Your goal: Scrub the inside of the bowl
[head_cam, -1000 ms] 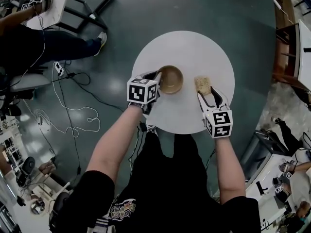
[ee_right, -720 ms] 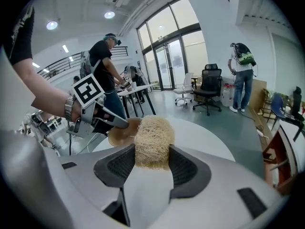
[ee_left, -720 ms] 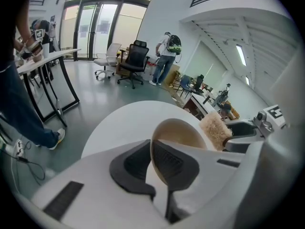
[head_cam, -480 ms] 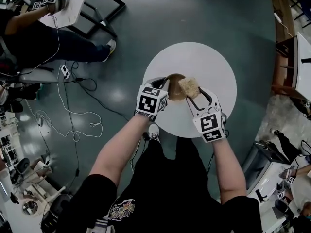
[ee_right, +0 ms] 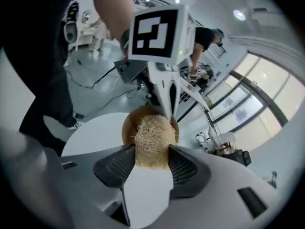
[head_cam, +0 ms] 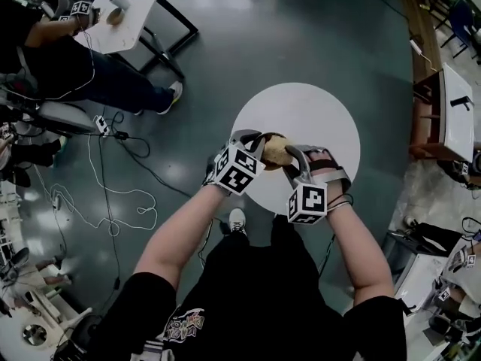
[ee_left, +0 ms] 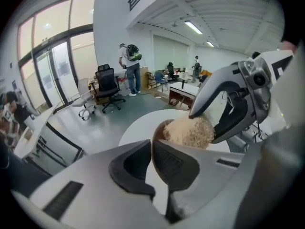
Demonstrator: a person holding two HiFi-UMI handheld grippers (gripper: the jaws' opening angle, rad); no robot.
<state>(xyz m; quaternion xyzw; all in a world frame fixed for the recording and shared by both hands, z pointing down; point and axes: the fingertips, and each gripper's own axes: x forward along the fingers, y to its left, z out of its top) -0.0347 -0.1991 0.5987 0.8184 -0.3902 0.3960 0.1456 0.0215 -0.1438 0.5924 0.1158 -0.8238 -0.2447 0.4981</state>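
The left gripper's (ee_left: 151, 163) jaws pinch the thin rim of the bowl (ee_left: 158, 130), which looks hard, light and apt to slide on the counter (ee_left: 138, 128). The right gripper's (ee_right: 151, 162) jaws squeeze the soft, springy scrubber (ee_right: 152, 135) by its rear, and its front sits in the bowl just ahead.

Open-plan workroom with a glossy grey-green floor (head_cam: 248, 43).
Reference: round white table (head_cam: 323, 119). Left of it, white cables (head_cam: 113, 201) lie loose; farther up-left stands a white desk (head_cam: 135, 13). Beyond it: black office chair (ee_left: 107, 82), tall windows (ee_left: 52, 42), ceiling strip lights (ee_left: 193, 27).
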